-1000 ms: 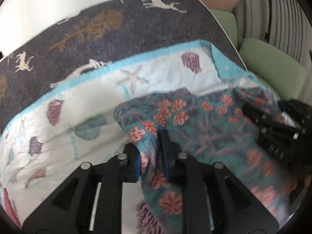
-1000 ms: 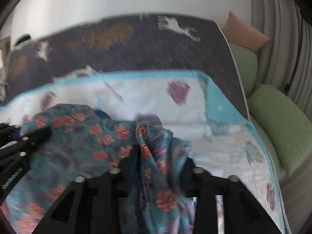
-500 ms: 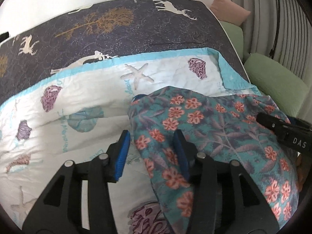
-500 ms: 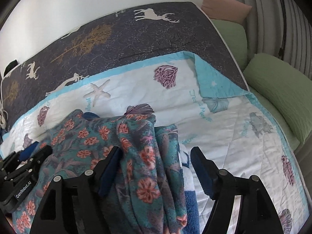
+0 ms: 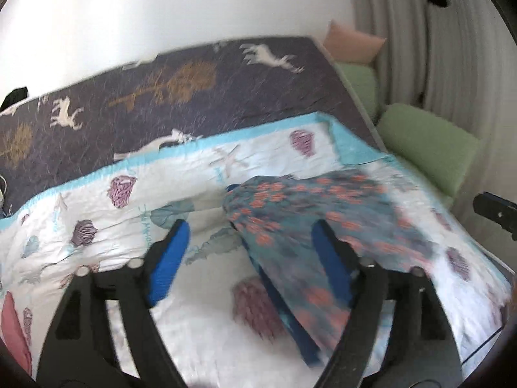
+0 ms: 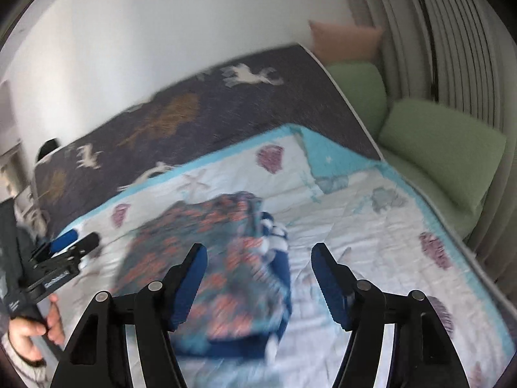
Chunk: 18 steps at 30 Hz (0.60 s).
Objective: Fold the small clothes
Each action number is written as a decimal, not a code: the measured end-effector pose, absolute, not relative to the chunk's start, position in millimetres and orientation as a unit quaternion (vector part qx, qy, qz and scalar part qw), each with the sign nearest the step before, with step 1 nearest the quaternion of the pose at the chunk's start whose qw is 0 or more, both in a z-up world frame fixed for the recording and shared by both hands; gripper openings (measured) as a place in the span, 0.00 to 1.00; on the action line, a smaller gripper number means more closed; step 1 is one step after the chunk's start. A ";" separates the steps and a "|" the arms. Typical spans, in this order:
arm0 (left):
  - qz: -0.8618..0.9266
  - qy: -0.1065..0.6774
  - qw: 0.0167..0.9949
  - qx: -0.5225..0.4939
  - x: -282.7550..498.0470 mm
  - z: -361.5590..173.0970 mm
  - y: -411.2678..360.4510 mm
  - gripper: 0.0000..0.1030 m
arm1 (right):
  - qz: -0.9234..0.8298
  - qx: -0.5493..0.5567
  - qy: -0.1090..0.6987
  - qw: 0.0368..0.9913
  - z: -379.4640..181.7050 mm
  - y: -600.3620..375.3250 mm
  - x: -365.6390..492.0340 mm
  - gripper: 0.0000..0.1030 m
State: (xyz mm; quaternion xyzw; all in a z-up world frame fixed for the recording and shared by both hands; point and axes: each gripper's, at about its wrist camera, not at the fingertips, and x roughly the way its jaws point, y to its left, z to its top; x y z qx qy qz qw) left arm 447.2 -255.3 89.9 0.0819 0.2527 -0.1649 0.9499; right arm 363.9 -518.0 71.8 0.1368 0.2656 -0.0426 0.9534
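A teal garment with orange flowers [image 5: 310, 223] lies folded on the white seashell quilt [image 5: 181, 294]; it also shows in the right wrist view [image 6: 213, 252], with a dark blue and white piece [image 6: 274, 242] at its right edge. My left gripper [image 5: 248, 245] is open and empty, raised above the garment's left edge. My right gripper [image 6: 258, 268] is open and empty above the garment's right side. The left gripper also shows in the right wrist view [image 6: 71, 242]. Both views are blurred.
A dark blanket with deer and trees [image 5: 181, 90] covers the far part of the bed. Green cushions [image 6: 442, 148] and a pink pillow [image 6: 342, 38] lie along the right by the curtain. A white wall stands behind.
Both grippers have let go of the garment, opened wide and pulled back and up. The garment now lies flat on the quilt.
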 end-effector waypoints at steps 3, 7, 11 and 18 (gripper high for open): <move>-0.180 0.237 0.952 0.077 382.1 120.9 -247.4 0.82 | -0.015 0.140 0.248 0.958 110.4 -499.1 304.1 0.67; -0.181 0.201 0.959 0.081 303.3 157.3 -234.9 0.82 | 0.001 0.118 0.227 0.967 159.8 -473.7 232.3 0.67; -0.181 0.177 0.963 0.092 229.3 188.1 -221.1 0.86 | 0.014 0.108 0.207 0.972 215.2 -452.4 152.2 0.68; -0.180 0.170 0.966 0.079 117.5 222.3 -189.0 0.94 | 0.005 0.070 0.177 0.982 280.1 -406.6 32.5 0.80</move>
